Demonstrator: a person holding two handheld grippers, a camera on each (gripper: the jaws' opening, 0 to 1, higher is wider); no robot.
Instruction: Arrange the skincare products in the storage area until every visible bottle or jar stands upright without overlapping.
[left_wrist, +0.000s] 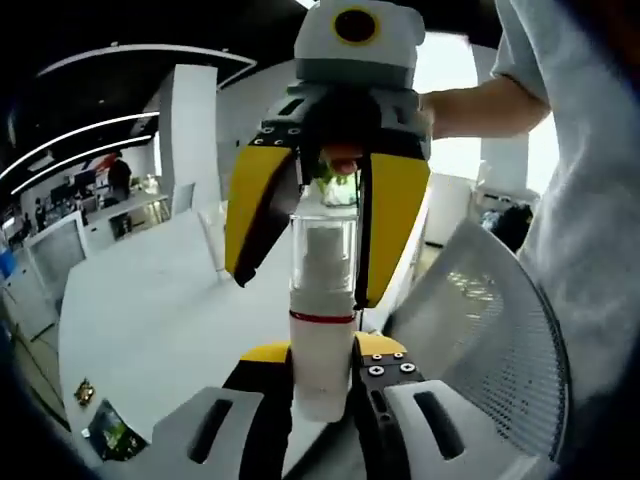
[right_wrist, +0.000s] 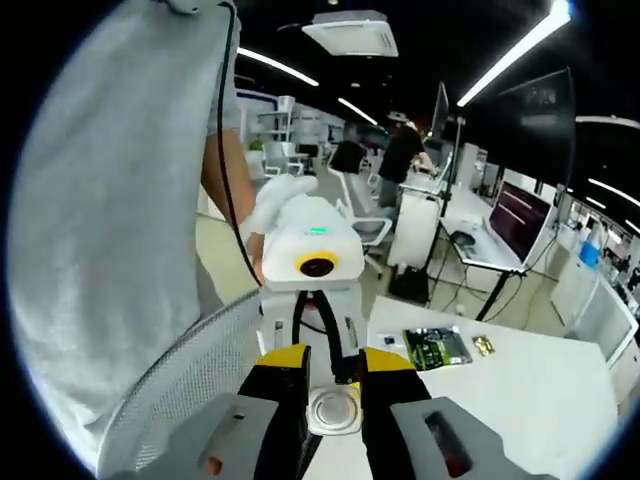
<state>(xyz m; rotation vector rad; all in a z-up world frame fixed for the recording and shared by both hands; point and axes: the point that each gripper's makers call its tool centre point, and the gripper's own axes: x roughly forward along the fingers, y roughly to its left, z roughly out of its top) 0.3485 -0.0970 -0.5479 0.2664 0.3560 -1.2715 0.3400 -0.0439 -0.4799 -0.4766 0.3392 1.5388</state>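
A white skincare bottle with a red ring and a clear cap hangs in the air between both grippers. My left gripper is shut on its white lower body. My right gripper comes in from the top of the left gripper view, its yellow fingers closed on the clear cap end. In the right gripper view I see the bottle end-on between the jaws of my right gripper, with the left gripper facing me just behind it.
A white table lies below, with a green packet and a small gold item on it. A grey mesh chair back stands close by. A person in a grey shirt stands beside it. Desks with a monitor lie behind.
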